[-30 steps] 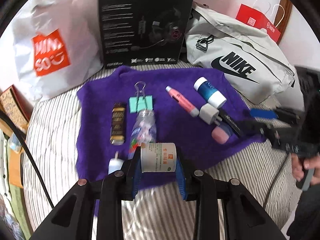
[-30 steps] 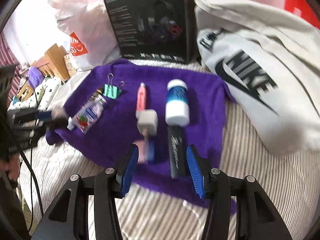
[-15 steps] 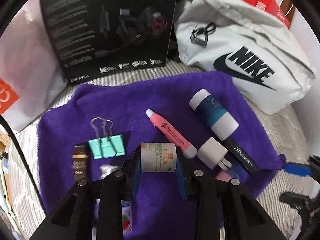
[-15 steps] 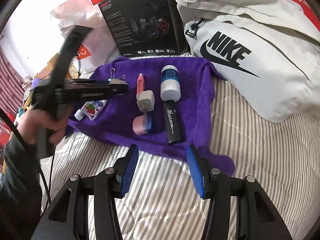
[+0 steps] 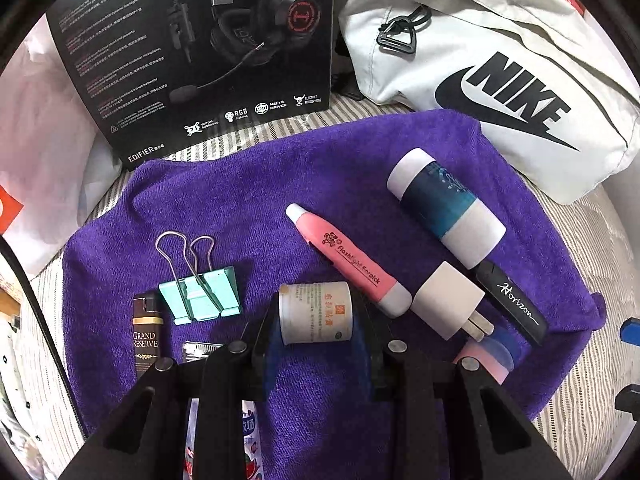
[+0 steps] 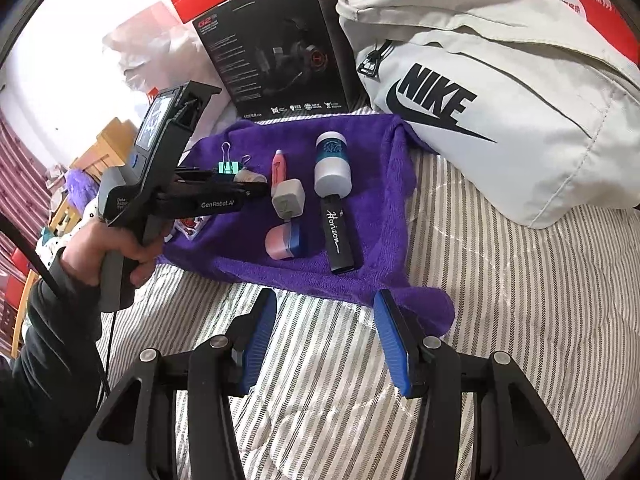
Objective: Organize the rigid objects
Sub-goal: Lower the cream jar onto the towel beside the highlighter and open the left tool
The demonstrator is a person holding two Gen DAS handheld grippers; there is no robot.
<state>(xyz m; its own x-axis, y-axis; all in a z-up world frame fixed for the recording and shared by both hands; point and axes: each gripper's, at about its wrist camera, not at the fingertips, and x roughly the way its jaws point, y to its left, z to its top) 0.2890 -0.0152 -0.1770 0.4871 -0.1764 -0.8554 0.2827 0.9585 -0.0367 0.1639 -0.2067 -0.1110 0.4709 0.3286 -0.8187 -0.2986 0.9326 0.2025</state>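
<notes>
The left gripper (image 5: 316, 316) is clamped on a small white jar (image 5: 316, 312), which is held on its side between the blue pads above the purple towel (image 5: 248, 200), between the teal binder clip (image 5: 200, 296) and the pink pen (image 5: 348, 260). The pink pen is laid diagonally, with a white charger plug (image 5: 448, 300) just beside its lower end. A blue-and-white bottle (image 5: 444, 212) is positioned to the right, its lower end meeting a black stick (image 5: 516, 304) marked "Horizon". A brown lighter (image 5: 146, 332) is placed left of the clip. The right gripper (image 6: 326, 336) is held released, jaws spread wide and nothing between them, above the striped bedding (image 6: 500, 300) near the towel's front edge. A pink-and-blue case (image 6: 284, 240) is seen below the plug.
</notes>
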